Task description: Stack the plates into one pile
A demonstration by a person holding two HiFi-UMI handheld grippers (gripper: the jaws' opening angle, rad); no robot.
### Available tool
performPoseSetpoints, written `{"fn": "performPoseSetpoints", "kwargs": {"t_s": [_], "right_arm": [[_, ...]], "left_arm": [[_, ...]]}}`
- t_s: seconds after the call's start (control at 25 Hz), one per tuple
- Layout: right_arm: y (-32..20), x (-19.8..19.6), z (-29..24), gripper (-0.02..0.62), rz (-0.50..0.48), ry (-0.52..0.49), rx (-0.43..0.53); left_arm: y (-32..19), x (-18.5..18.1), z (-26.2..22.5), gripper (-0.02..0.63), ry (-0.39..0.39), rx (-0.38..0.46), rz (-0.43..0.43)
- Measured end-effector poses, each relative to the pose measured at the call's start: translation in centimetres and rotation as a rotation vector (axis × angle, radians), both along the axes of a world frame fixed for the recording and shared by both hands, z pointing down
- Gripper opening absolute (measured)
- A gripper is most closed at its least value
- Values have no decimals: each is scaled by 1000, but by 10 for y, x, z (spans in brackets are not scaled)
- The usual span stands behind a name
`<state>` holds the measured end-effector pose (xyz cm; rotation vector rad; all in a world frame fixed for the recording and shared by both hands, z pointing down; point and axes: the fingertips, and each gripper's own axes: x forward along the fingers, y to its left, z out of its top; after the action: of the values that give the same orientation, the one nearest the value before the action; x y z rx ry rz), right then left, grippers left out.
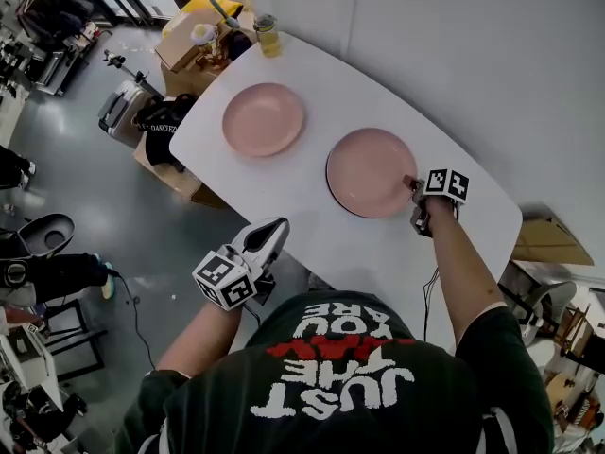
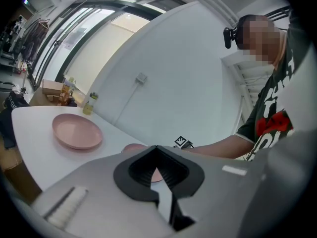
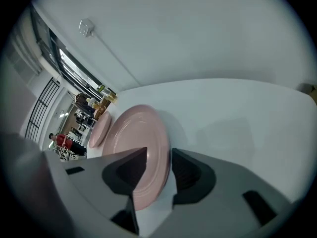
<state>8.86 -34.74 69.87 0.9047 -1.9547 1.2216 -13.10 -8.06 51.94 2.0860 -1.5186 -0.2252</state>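
Two round pink plates are lying apart on the white table (image 1: 284, 192), the farther plate (image 1: 264, 118) untouched. The right gripper (image 1: 413, 187) is straddling the nearer plate (image 1: 369, 171) at its rim, jaws apart, while the left gripper (image 1: 280, 225) is hovering empty, jaws together.

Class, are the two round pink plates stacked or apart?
Apart: far pink plate and near pink plate lie separate, white table between.

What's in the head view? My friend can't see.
A pink plate and a second pink plate sit apart on a table. The right gripper is at the second plate's rim; the left gripper is by the table's edge.
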Motion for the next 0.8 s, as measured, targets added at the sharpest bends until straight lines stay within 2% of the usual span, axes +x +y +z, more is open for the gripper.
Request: {"fn": "performPoseSetpoints", "kwargs": {"t_s": [0.04, 0.2, 0.36, 0.44, 0.52, 0.64, 0.8], "right_arm": [[0, 2, -4, 143, -15, 6, 12], [2, 14, -27, 160, -68, 15, 110], [28, 17, -83, 156, -190, -120, 336], [48, 23, -115, 113, -263, -178, 464], [69, 37, -137, 71, -308, -194, 555], [97, 66, -156, 23, -282, -223, 608], [130, 106, -164, 8, -220, -250, 599]], "left_arm": [[-2, 2, -1, 5, 1, 1, 5], [-15, 9, -2, 5, -2, 10, 25], [-26, 22, -5, 5, -11, 17, 49], [-33, 33, -9, 5, -13, 23, 66], [-41, 46, -12, 5, -15, 33, 90], [-53, 68, -18, 5, -16, 50, 131], [-66, 103, -26, 5, -11, 70, 184]]}}
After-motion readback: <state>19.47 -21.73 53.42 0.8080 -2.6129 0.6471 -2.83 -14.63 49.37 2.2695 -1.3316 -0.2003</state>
